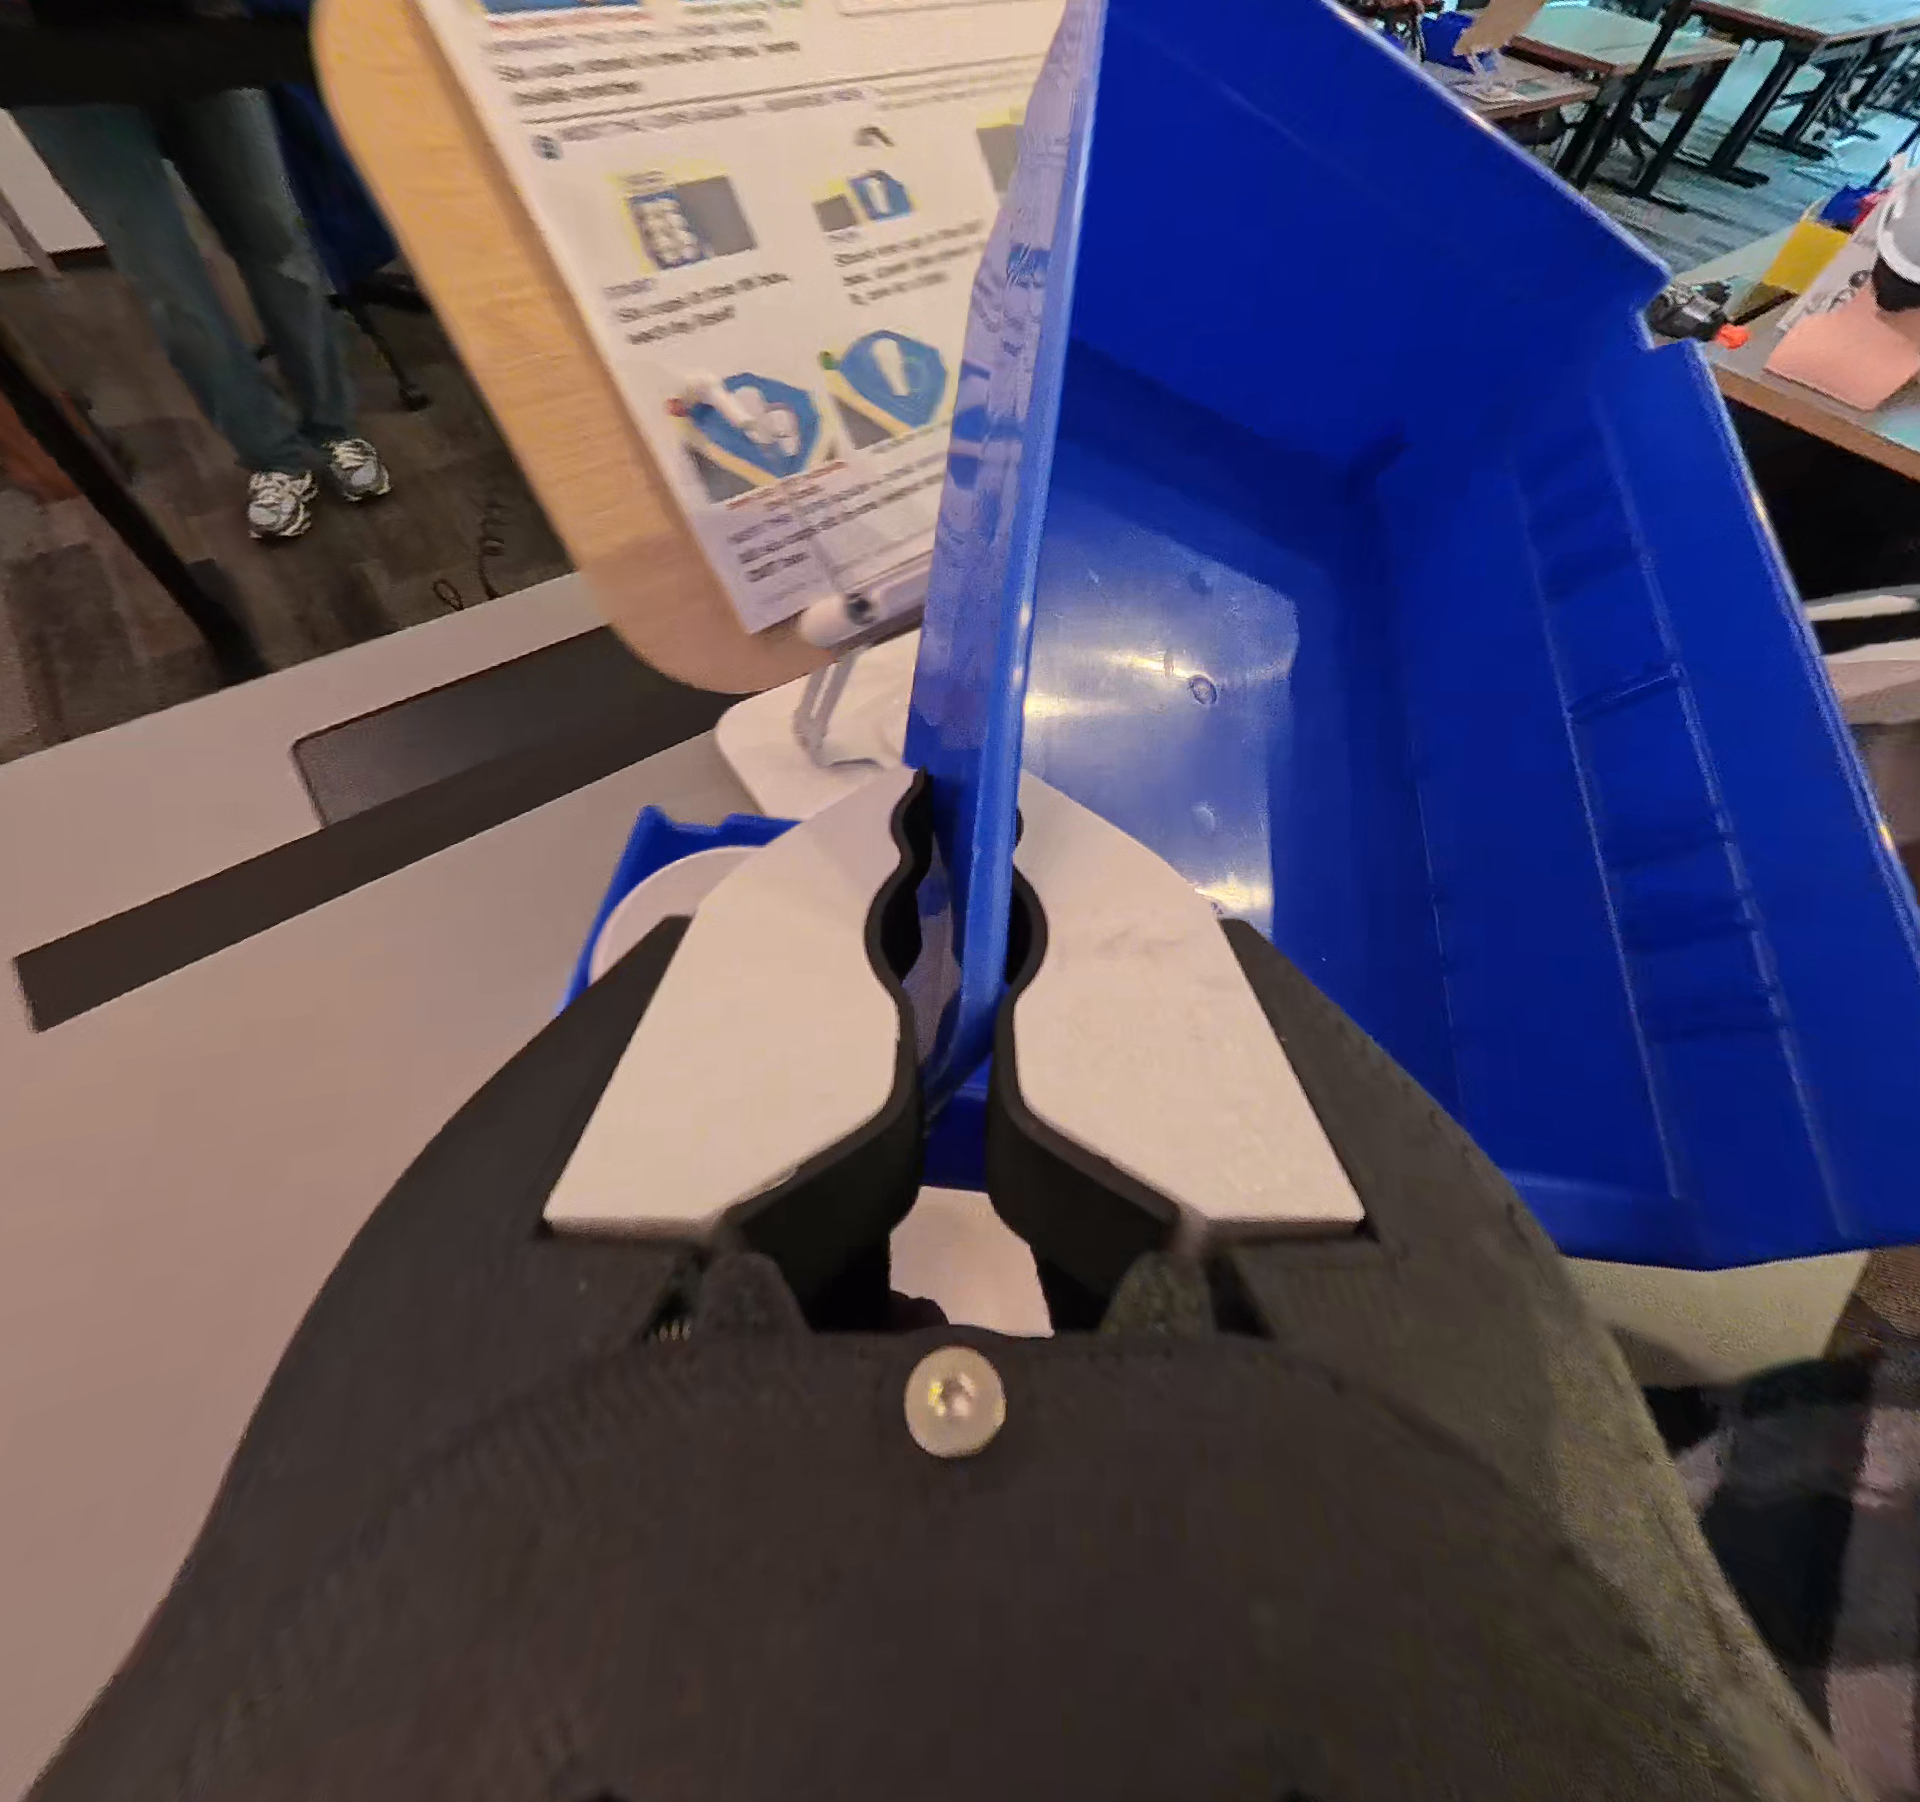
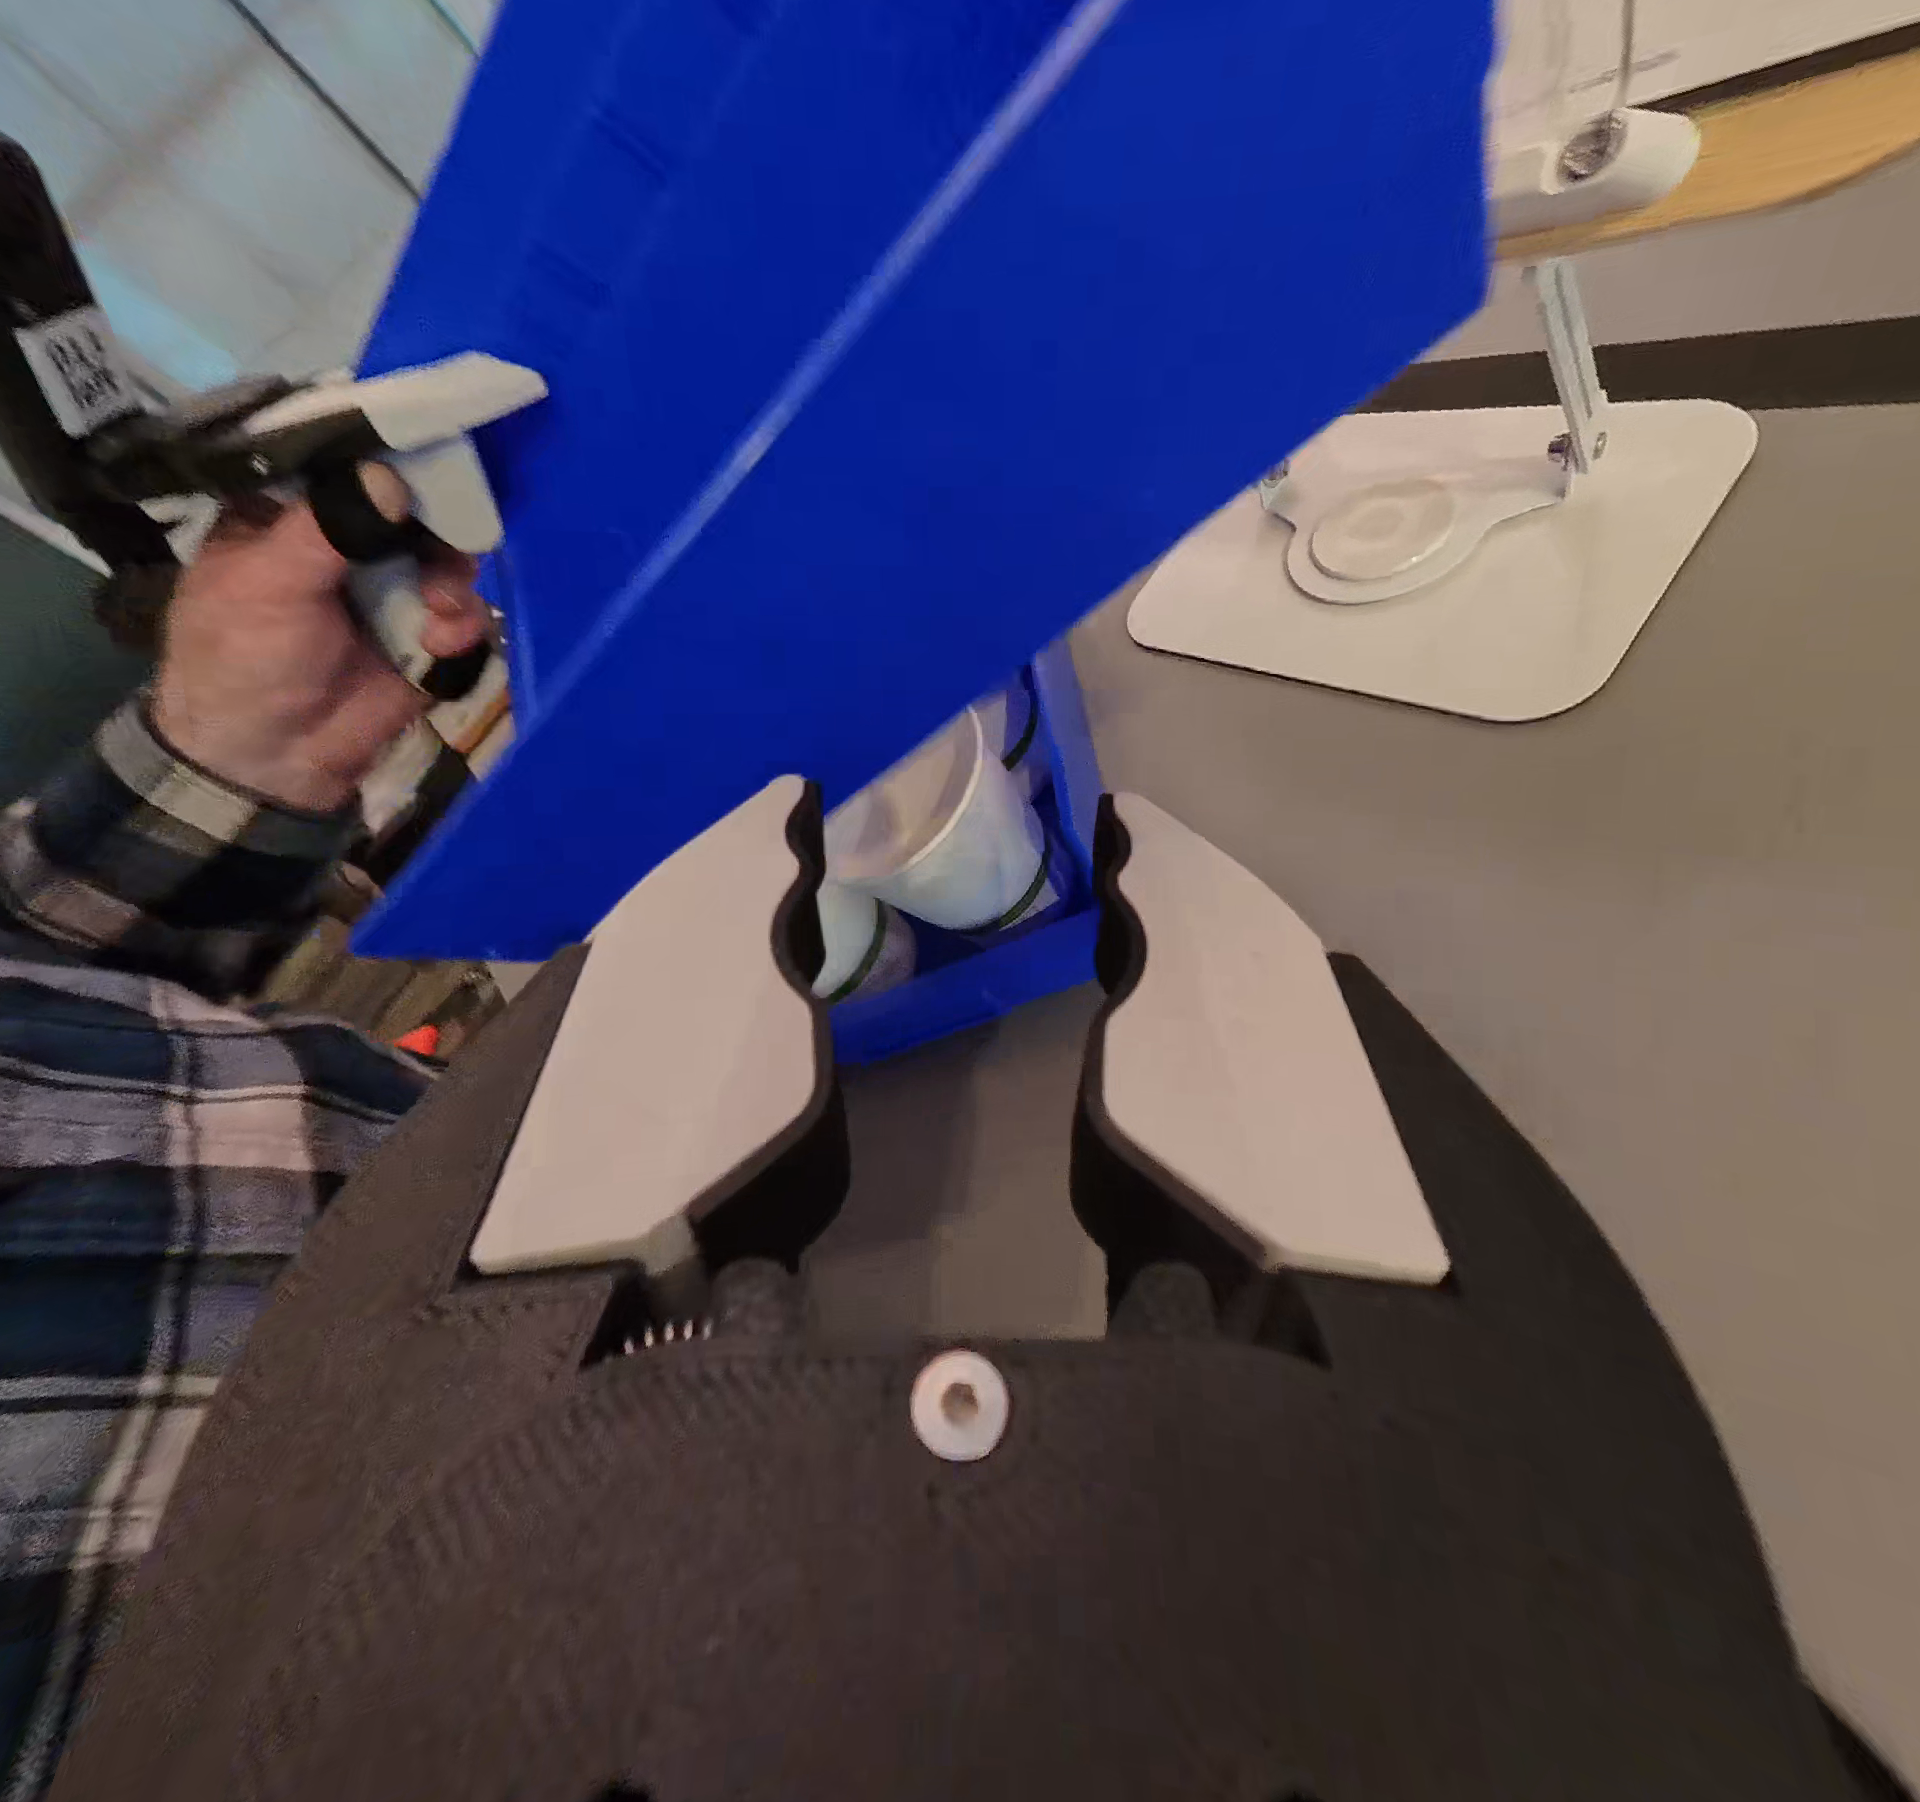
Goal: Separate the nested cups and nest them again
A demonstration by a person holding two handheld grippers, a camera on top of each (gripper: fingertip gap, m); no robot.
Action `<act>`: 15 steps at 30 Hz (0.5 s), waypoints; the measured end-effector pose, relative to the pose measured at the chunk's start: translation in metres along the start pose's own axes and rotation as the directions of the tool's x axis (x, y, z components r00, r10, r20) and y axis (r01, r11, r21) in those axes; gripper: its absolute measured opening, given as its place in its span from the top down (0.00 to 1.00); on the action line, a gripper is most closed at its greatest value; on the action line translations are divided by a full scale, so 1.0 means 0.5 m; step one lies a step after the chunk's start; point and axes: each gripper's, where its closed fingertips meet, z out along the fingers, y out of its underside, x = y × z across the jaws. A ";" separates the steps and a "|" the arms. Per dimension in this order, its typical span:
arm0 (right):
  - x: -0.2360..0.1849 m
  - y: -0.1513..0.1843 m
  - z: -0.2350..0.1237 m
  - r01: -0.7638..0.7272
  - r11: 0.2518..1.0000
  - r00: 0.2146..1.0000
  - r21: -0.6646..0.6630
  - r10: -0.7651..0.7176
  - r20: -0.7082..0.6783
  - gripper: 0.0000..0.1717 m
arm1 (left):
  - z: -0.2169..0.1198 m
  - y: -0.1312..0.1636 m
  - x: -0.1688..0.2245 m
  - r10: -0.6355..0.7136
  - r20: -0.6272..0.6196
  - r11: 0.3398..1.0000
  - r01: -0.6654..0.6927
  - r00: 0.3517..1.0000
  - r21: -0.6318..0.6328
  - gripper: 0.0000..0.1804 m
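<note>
Above cups [image 2: 956,859], left gripper [image 1: 961,879] (bin-clamped)

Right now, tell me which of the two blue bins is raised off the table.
The large blue bin, tilted, its wall clamped in the left gripper. The smaller blue bin sits on the table, holding white cups.

**Colours and patterns at my two grippers**

My left gripper [image 1: 961,879] and right gripper [image 2: 951,890] have black bodies with pale grey finger plates edged in black. The lifted bin [image 1: 1351,557] is plain saturated blue, as is the lower bin [image 2: 977,999]. The cups [image 2: 966,859] are white with thin dark green rings. My sleeve [image 2: 156,1077] is plaid in navy, white and black. The table [image 2: 1507,921] is flat grey with a black stripe; the stand base [image 2: 1455,630] is white.
</note>
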 end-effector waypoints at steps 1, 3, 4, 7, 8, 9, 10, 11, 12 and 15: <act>-0.001 0.000 -0.012 -0.027 0.999 1.000 0.026 0.027 0.000 0.69 | 0.021 0.003 0.021 0.003 -0.010 1.000 -0.003 1.000 0.000 0.95; -0.004 0.003 -0.033 -0.094 0.993 0.996 0.070 0.094 0.012 0.66 | 0.057 0.005 0.059 0.040 -0.025 0.999 -0.040 0.999 0.000 0.96; -0.002 0.011 -0.042 -0.127 0.989 0.992 0.074 0.126 0.014 0.68 | 0.074 0.004 0.075 0.057 -0.029 0.998 -0.057 0.998 -0.002 0.96; 0.013 0.025 -0.078 -0.233 0.965 0.972 0.121 0.229 0.042 0.66 | 0.113 -0.008 0.112 0.089 -0.042 0.996 -0.088 0.995 0.030 0.96; 0.019 0.031 -0.094 -0.285 0.950 0.958 0.131 0.280 0.058 0.65 | 0.122 -0.014 0.121 0.103 -0.048 0.994 -0.101 0.994 0.037 0.96; 0.026 0.034 -0.110 -0.326 0.934 0.945 0.146 0.319 0.070 0.64 | 0.130 -0.018 0.129 0.125 -0.044 0.992 -0.124 0.991 0.036 0.96; 0.032 0.033 -0.124 -0.355 0.920 0.935 0.168 0.346 0.081 0.64 | 0.137 -0.022 0.136 0.151 -0.037 0.988 -0.149 0.988 0.039 0.96; 0.037 0.029 -0.133 -0.376 0.907 0.926 0.189 0.366 0.090 0.64 | 0.145 -0.023 0.145 0.170 -0.033 0.985 -0.168 0.985 0.039 0.96; 0.042 0.024 -0.137 -0.391 0.897 0.920 0.205 0.380 0.092 0.63 | 0.154 -0.021 0.155 0.186 -0.031 0.982 -0.185 0.982 0.035 0.95; 0.060 0.029 -0.121 -0.427 0.884 0.904 0.192 0.421 0.073 0.64 | 0.176 -0.016 0.194 0.238 -0.045 0.971 -0.237 0.970 0.027 0.96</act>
